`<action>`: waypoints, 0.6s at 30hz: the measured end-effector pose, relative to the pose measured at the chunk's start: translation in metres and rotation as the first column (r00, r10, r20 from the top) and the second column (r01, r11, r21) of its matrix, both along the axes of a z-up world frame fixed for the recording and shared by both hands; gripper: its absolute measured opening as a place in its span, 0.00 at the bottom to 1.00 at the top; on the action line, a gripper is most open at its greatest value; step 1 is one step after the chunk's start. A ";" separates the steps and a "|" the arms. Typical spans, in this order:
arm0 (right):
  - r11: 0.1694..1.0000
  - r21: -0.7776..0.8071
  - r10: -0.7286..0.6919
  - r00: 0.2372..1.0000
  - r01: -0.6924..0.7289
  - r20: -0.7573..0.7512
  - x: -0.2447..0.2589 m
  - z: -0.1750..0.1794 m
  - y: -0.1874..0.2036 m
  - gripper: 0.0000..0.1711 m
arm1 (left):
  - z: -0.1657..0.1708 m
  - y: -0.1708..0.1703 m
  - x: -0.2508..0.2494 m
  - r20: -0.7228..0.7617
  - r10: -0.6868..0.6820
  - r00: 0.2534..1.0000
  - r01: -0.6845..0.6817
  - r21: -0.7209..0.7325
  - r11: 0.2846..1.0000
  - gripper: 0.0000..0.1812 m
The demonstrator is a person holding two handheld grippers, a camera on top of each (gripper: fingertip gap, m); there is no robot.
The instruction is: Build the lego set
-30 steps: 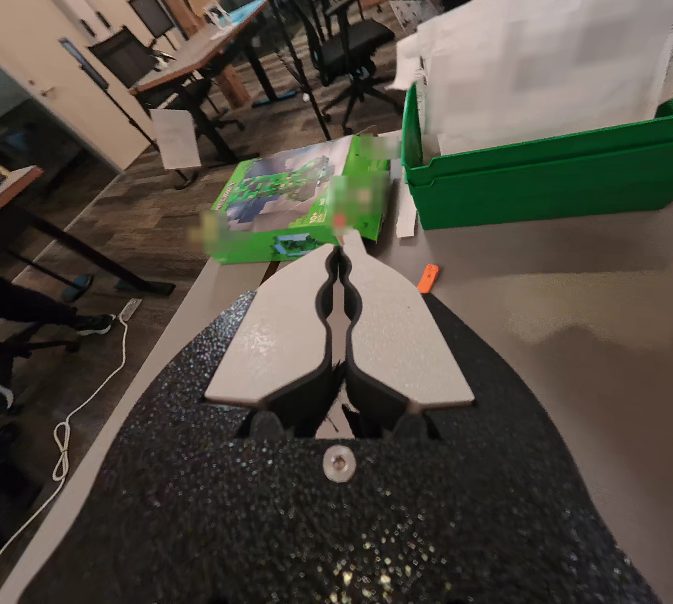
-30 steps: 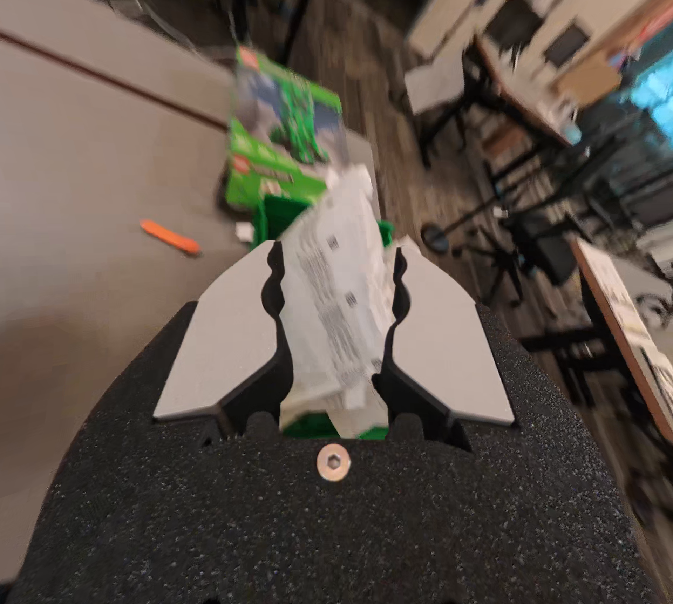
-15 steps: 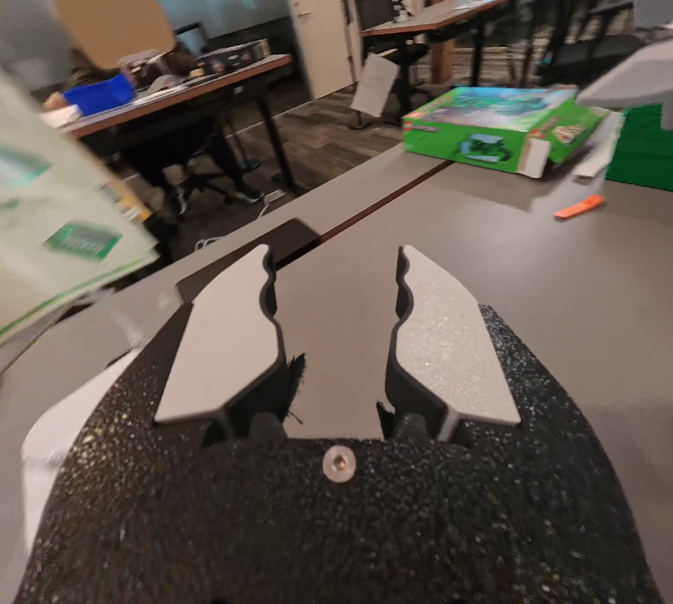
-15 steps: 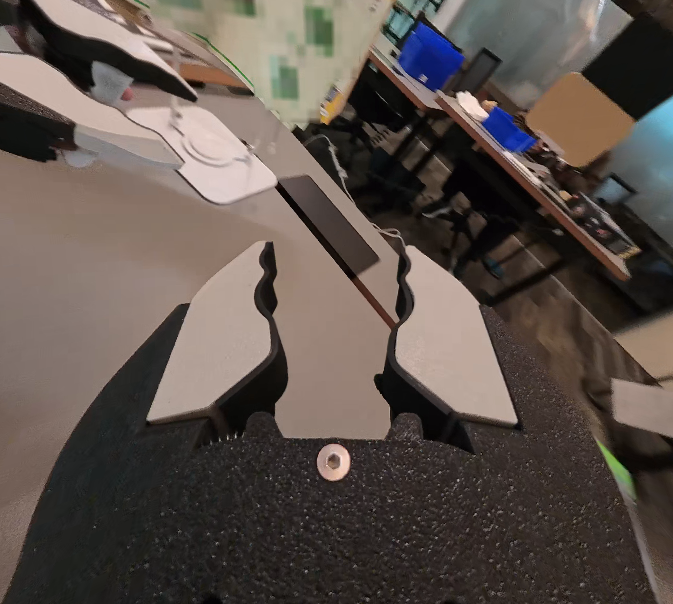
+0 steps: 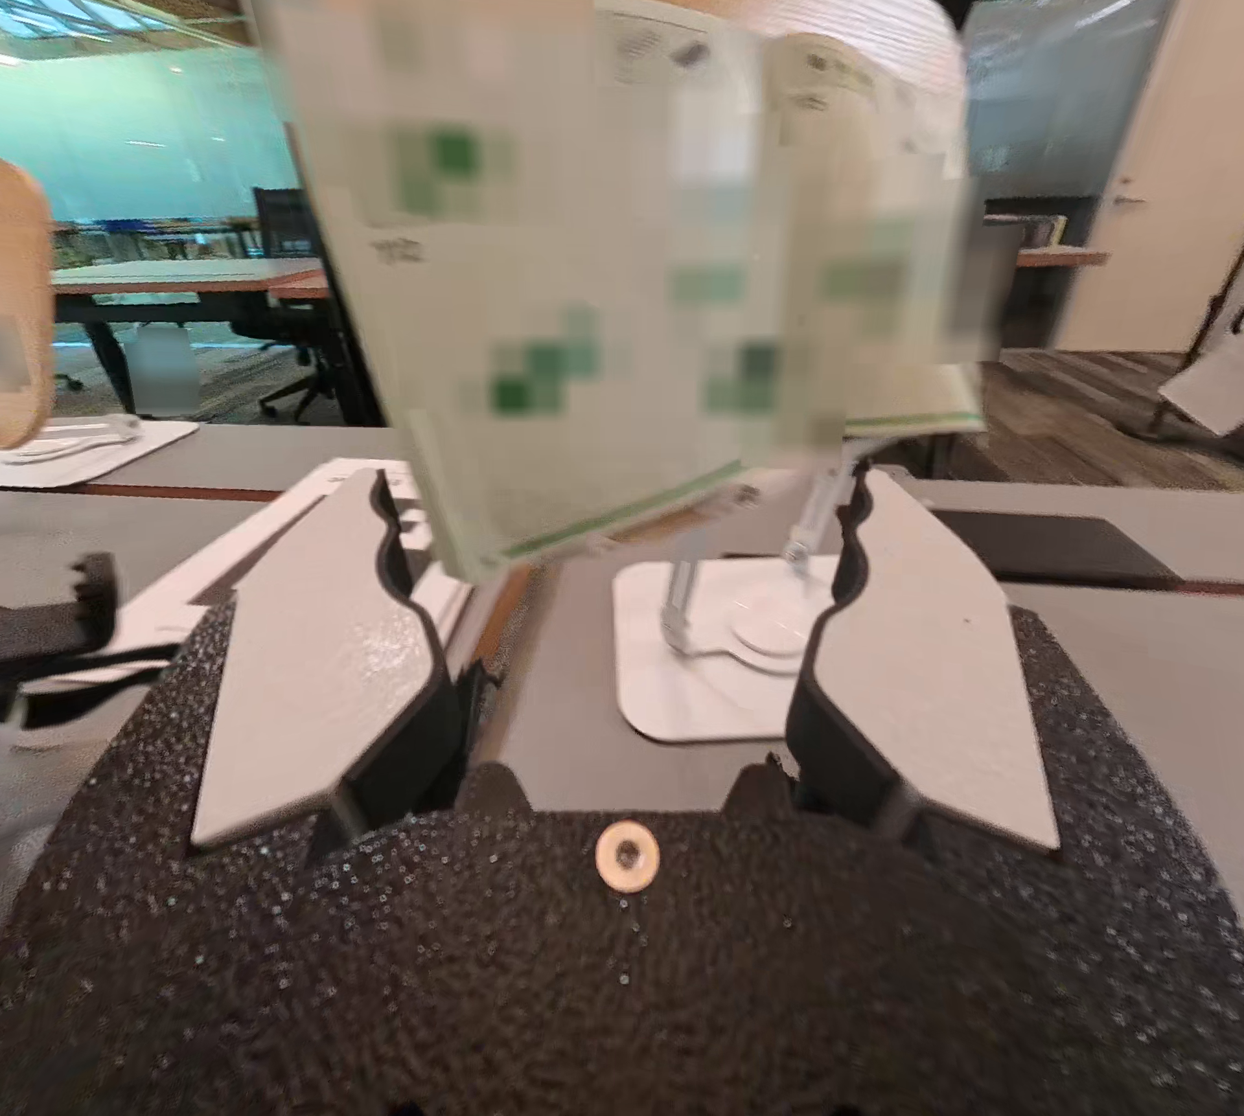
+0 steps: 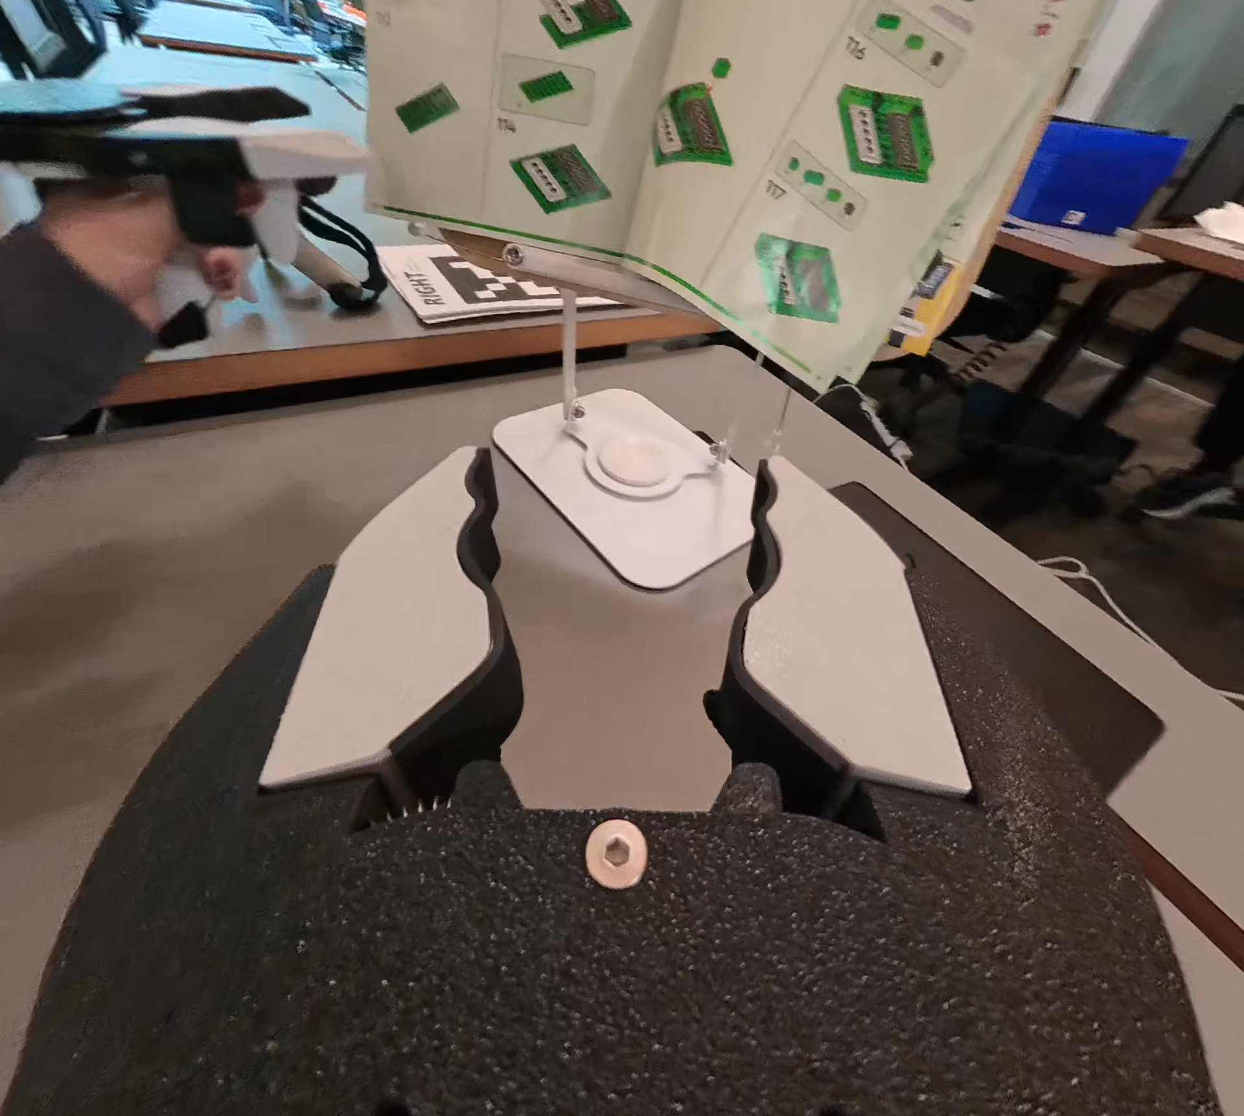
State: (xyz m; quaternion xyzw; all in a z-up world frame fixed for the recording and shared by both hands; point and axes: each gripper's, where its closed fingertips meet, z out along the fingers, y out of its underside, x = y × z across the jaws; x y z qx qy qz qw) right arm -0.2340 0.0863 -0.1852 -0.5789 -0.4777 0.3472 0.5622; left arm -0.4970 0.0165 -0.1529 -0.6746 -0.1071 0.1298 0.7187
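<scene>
Booklet [image 6: 673, 94] lies open on stand [image 6: 626, 512], raised above table [image 6: 168, 545]. Thin, floppy paper, light, tears easily; best pinched at lower page corner. Left gripper [image 5: 616, 545] and right gripper [image 6: 623, 532] face stand, jaws wide, empty.

Grey table [image 6: 202, 545] w/ a dark seam across it. Directly on it: white stand base plate [image 6: 626, 498] near the far edge, flat black rectangle [image 6: 996, 633] at right, maybe a pad, can't tell.
</scene>
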 end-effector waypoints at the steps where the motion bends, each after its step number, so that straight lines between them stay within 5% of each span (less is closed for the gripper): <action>1: 1.000 0.002 0.014 1.000 -0.014 0.000 -0.002 0.000 -0.001 0.42 | 0.004 0.003 -0.019 0.021 0.007 1.000 -0.007 0.004 1.000 0.68; 6: 0.998 0.008 0.057 0.998 -0.057 0.022 0.001 -0.005 0.001 0.41 | 0.001 0.039 -0.054 0.221 -0.262 0.939 0.271 -0.011 0.963 0.55; 8: 0.998 -0.005 0.068 0.998 -0.068 0.018 0.006 -0.005 0.003 0.41 | -0.002 0.045 -0.048 0.272 -0.392 0.879 0.410 -0.012 0.912 0.35; 11: 0.999 0.004 0.043 0.999 -0.043 0.024 0.020 -0.002 0.011 0.40 | 0.014 0.030 -0.046 0.244 -0.435 0.867 0.430 0.078 0.900 0.04; 18: 0.999 -0.021 -0.027 0.997 0.026 -0.069 0.059 0.021 0.032 0.37 | 0.061 0.013 -0.003 -0.080 -0.328 0.941 0.327 -0.032 0.945 0.01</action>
